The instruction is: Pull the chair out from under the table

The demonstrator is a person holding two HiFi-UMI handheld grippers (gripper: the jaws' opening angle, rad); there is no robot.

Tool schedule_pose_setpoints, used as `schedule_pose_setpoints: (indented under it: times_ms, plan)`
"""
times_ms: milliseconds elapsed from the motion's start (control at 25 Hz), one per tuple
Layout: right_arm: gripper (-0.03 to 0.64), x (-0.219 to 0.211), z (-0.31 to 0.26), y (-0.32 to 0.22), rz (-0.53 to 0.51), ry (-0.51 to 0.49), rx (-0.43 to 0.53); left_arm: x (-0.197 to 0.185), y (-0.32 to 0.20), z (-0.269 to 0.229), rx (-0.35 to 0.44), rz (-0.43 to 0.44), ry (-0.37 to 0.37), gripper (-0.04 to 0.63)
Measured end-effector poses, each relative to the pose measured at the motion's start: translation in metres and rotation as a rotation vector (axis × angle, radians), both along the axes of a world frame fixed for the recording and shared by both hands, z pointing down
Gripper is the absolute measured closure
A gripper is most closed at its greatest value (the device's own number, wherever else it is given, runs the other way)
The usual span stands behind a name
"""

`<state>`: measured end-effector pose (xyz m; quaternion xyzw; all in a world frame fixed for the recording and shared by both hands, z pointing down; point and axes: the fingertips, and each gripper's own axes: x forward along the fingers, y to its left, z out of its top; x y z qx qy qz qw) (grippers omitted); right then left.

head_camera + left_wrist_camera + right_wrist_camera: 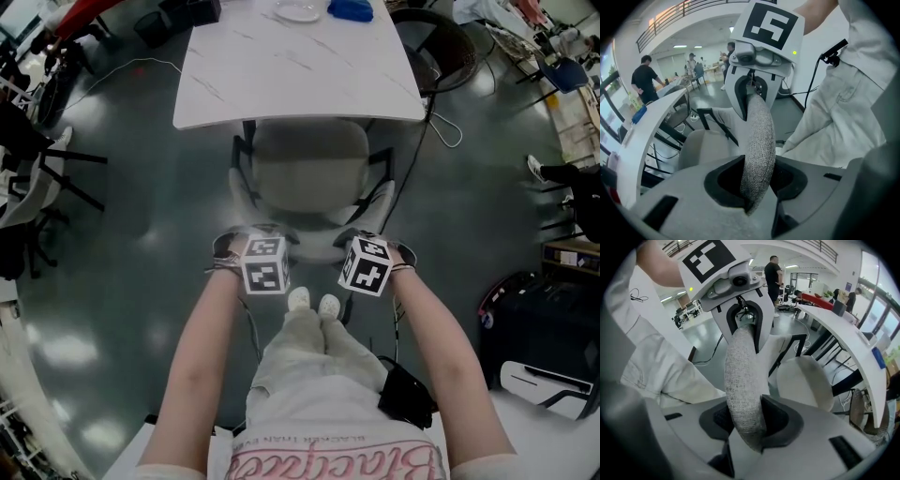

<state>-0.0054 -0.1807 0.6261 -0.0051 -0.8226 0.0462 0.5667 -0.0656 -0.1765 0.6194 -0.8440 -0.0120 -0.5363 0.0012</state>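
The table [300,84] has the chair [309,178] tucked partly under it. The left gripper [758,185] and right gripper [746,420] each clamp the chair's back rim. The grasp looks made, so next comes an even backward pull with both hands.
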Motion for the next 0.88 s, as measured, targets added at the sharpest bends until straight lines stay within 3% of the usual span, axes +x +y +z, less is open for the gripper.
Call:
schedule_pose_setpoints:
  times_ms: [360, 880]
  plan:
    - [0.495, 0.003, -0.004, 0.029, -0.004, 0.001, -0.022, 0.004, 0.031, -0.004, -0.028, -0.021, 0.001, 0.480]
    - [0.492, 0.024, -0.008, 0.112, -0.046, -0.009, -0.032, 0.025, 0.117, -0.006, -0.036, -0.075, -0.019, 0.480]
